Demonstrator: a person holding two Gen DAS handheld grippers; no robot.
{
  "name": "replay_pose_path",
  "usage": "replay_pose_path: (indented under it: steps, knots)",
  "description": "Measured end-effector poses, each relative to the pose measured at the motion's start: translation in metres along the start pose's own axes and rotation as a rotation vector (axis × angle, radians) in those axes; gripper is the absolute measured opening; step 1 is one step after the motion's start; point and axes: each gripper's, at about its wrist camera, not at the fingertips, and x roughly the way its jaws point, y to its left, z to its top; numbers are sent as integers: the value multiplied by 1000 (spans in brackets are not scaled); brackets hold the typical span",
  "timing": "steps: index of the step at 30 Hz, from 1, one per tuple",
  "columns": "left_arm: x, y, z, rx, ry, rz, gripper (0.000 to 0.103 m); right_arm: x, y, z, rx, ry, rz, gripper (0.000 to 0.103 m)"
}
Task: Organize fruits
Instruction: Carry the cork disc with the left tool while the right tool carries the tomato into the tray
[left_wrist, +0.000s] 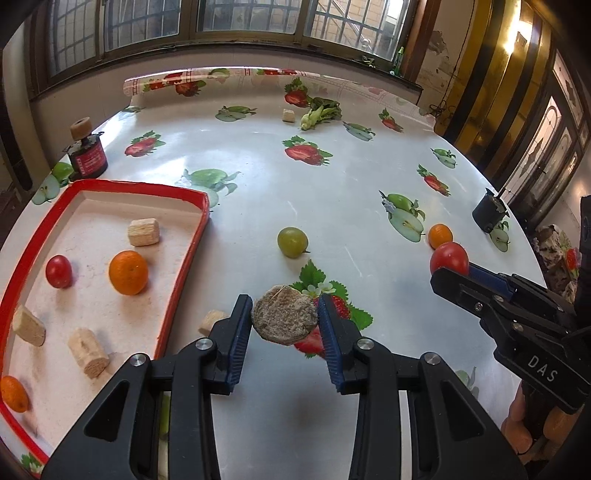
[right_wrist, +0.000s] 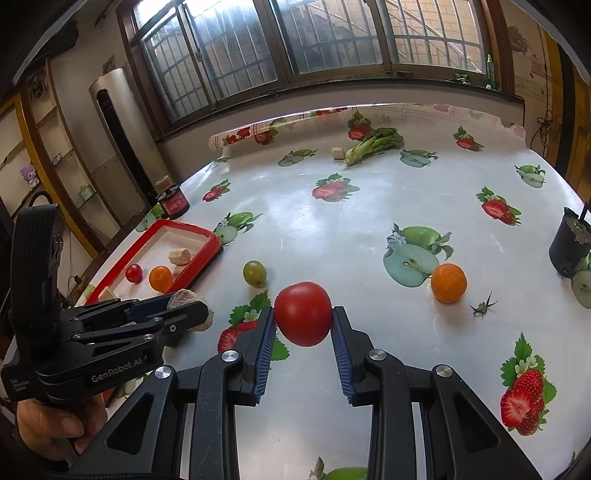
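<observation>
Left gripper (left_wrist: 285, 320): my blue pads close on a rough grey-brown disc (left_wrist: 284, 319), gripped at both edges and lifted above the tablecloth (left_wrist: 258, 184).
Right gripper (right_wrist: 303, 320): my jaws stand partly apart, pinching a red tomato (right_wrist: 303, 313) between the pads, clear of the cloth.
Tray (left_wrist: 192, 254): red-rimmed, at ten o'clock from my left fingers; it holds a small red tomato (left_wrist: 58, 271), an orange (left_wrist: 128, 272), a second orange (left_wrist: 14, 393) at its near corner, and three cork-like blocks, one at the far side (left_wrist: 144, 232).
Loose fruit: a green grape-like fruit (left_wrist: 292, 242) lies on the cloth at twelve o'clock from my left gripper; another orange (right_wrist: 448, 283) sits at two o'clock from my right gripper, beside a printed apple.
Far edge: a leafy green vegetable (right_wrist: 373, 146) with a small pale block (right_wrist: 337, 153) just beside it.
Margins: a dark jar (left_wrist: 88, 157) topped with a cork, beyond the tray; a black pot (right_wrist: 569, 245) at three o'clock in the right wrist view.
Small debris: a green stem (right_wrist: 483, 305) lies near the loose orange.
</observation>
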Motion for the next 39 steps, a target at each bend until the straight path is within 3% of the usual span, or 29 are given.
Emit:
replay_pose_path:
  steps: [19, 39]
  knots:
    - [-54, 54, -28, -77, -62, 80, 34, 3, 71, -1, -110, 6, 95, 31]
    - [-76, 107, -53, -163, -72, 158, 34, 13, 123, 3, -186, 18, 156, 31]
